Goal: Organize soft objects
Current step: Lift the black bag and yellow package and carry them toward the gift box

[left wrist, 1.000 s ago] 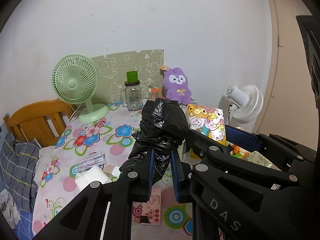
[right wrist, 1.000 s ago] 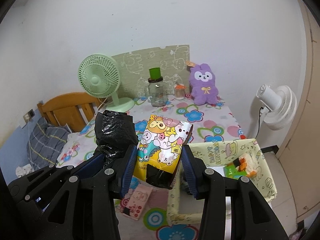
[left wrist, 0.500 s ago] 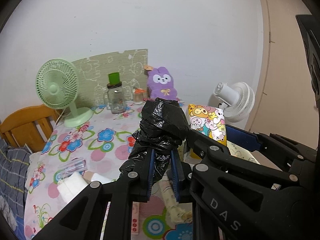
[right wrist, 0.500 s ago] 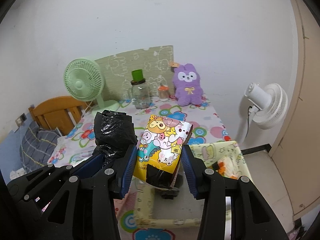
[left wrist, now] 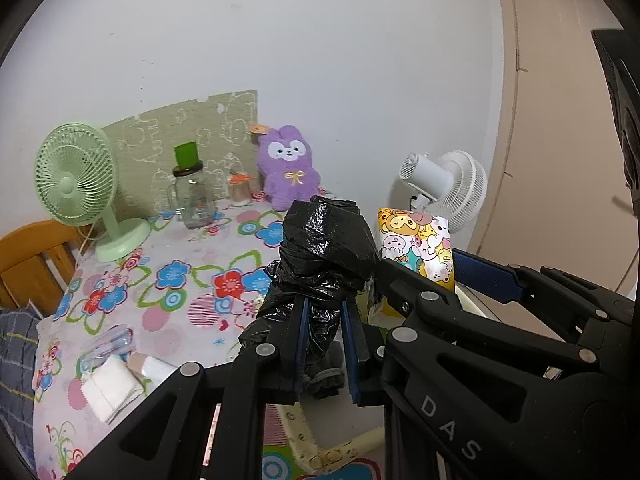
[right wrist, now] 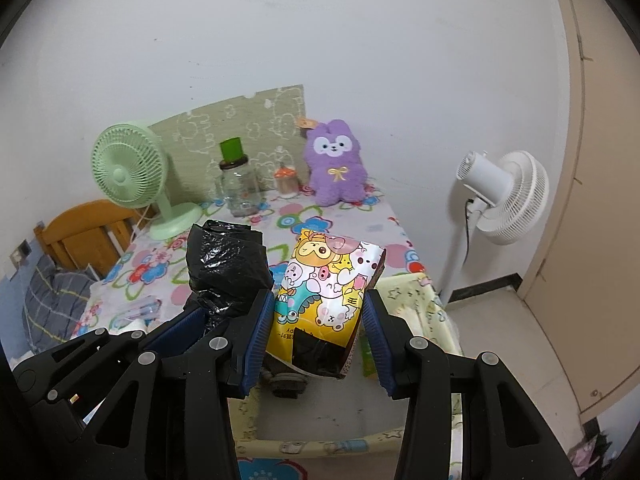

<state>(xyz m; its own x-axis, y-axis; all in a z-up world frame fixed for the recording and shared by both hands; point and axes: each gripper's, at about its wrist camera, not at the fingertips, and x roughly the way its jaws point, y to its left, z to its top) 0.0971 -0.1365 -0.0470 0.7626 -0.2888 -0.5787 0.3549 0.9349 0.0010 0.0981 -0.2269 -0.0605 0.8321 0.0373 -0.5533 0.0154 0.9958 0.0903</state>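
Overhead, the left gripper (left wrist: 322,344) clamps a black bag (left wrist: 326,248) and the right gripper (right wrist: 318,332) pinches a cartoon pack (right wrist: 326,292) above a yellow bin (right wrist: 424,304) beside the floral table (left wrist: 172,280), where a green fan (left wrist: 76,180), jar (left wrist: 190,196) and purple plush (left wrist: 288,172) line the white wall.

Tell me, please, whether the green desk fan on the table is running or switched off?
Off, it seems: the green desk fan shows separate, sharp blades behind its grille, with no spin blur, in both wrist views.

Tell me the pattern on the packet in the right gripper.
Cartoon animals on yellow, clearest in the right wrist view: packet, right gripper.
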